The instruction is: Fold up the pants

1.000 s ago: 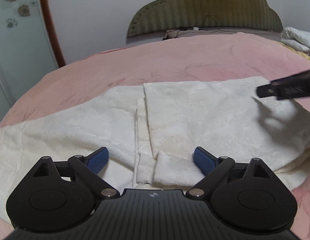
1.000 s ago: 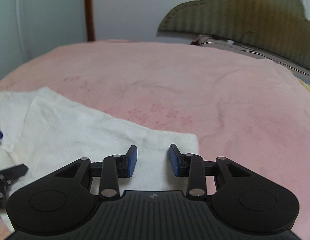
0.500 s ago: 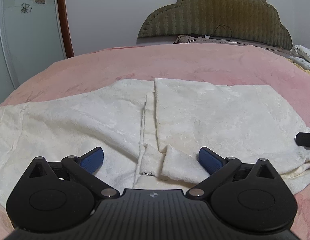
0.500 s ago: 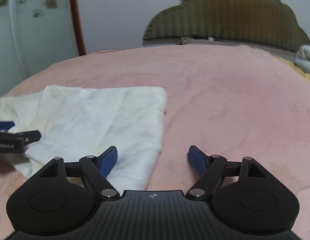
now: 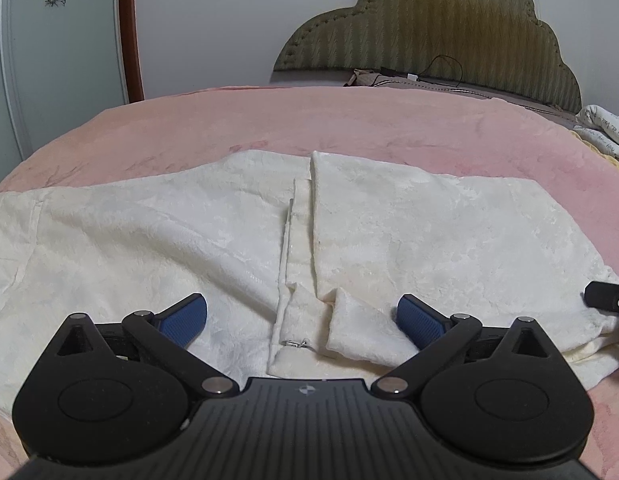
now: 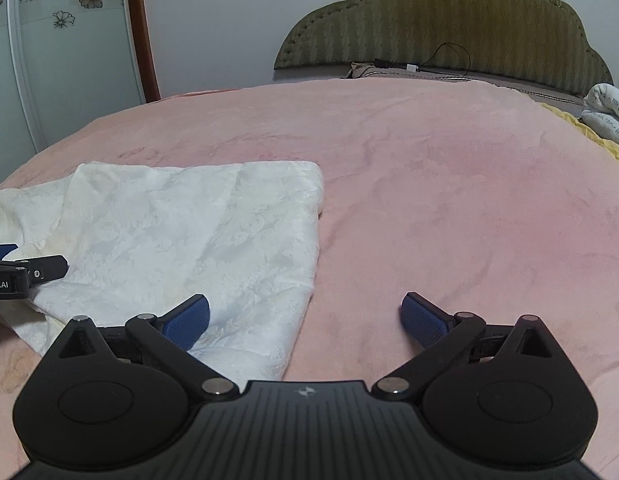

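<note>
The cream pants lie spread flat across the pink blanket, one leg folded over from three o'clock, its edge running down the middle; the left gripper hangs low over the waist end, jaws wide apart and holding nothing. The right gripper has just been opening; its jaws stand fully apart, empty, the left pad over the fold's near corner, the right over bare blanket.

cream textured pants flat on the pink bedspread, one end folded over
</note>
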`<move>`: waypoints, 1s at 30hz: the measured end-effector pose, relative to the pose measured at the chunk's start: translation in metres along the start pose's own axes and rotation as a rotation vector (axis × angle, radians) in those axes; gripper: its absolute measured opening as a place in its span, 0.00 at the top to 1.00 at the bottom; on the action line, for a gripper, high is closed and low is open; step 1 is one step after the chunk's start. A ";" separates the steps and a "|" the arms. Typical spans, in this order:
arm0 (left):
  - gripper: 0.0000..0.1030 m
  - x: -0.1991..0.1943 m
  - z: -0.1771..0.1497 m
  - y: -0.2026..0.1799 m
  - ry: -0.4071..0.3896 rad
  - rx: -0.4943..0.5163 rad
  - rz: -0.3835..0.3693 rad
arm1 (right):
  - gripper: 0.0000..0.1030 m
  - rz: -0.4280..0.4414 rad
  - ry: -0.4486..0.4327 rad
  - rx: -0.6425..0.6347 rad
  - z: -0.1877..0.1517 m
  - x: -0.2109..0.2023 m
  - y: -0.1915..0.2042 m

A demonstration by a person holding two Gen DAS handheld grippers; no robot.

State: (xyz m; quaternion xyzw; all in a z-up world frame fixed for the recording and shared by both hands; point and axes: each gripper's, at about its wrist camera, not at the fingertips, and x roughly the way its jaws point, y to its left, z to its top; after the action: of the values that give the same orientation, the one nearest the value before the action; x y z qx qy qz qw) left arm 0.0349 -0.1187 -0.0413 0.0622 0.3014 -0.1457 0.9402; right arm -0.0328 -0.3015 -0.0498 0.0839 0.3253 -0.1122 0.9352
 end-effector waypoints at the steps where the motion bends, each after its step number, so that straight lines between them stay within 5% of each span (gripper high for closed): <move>1: 0.00 -0.002 0.000 0.002 -0.002 -0.007 -0.005 | 0.00 -0.057 -0.019 -0.007 0.000 -0.005 0.007; 5: 0.00 -0.021 0.001 0.007 -0.056 -0.014 0.048 | 0.00 -0.095 -0.116 -0.162 -0.001 -0.019 0.034; 7: 0.00 -0.028 0.003 0.010 -0.084 0.040 0.123 | 0.00 -0.100 -0.061 -0.210 -0.004 -0.008 0.036; 9: 0.00 -0.028 0.002 0.016 -0.074 0.075 0.162 | 0.00 -0.054 -0.026 -0.129 -0.004 -0.002 0.021; 11: 0.00 -0.020 -0.004 0.024 -0.024 0.081 0.149 | 0.00 -0.097 -0.026 -0.068 -0.003 -0.002 0.013; 15: 0.00 -0.036 -0.004 0.045 -0.043 -0.019 0.134 | 0.00 -0.147 -0.121 -0.100 -0.001 -0.021 0.033; 20: 0.00 -0.050 0.006 0.088 -0.073 -0.108 0.237 | 0.00 0.044 -0.197 -0.268 0.004 -0.028 0.093; 24: 0.00 -0.027 -0.006 0.130 0.077 -0.179 0.258 | 0.00 0.038 -0.094 -0.351 -0.010 0.002 0.120; 26: 0.00 -0.033 -0.019 0.125 0.000 -0.124 0.272 | 0.00 0.063 -0.089 -0.317 -0.009 0.003 0.114; 30: 0.00 -0.036 -0.020 0.112 -0.006 -0.068 0.318 | 0.00 0.150 -0.021 -0.201 -0.002 0.013 0.091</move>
State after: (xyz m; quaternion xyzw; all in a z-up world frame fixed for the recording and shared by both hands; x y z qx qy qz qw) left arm 0.0307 0.0006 -0.0331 0.0768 0.2896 0.0149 0.9540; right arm 0.0004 -0.2154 -0.0519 0.0129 0.3181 -0.0097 0.9479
